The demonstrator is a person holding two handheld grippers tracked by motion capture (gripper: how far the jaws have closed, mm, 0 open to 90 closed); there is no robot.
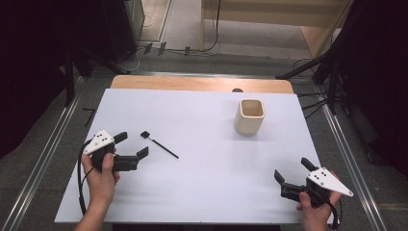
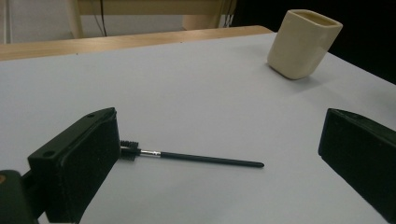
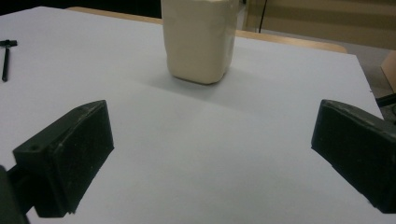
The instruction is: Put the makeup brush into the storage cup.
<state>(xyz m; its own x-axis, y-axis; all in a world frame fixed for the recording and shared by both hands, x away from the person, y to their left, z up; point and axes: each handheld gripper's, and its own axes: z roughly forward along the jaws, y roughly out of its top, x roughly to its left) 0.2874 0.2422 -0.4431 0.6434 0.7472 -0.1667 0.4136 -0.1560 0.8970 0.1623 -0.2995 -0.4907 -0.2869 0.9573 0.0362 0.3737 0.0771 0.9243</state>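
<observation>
Item: thin black brush (image 1: 159,145), long axis ten-to-four, just at two o'clock off my left gripper (image 1: 132,146), jaws apart; right gripper (image 1: 292,171) spread, far.

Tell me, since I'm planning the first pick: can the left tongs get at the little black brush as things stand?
Probably yes. The left tongs are open and beside the brush, which lies flat on the white table with nothing over it. In the left gripper view the brush lies between the jaws.
</observation>
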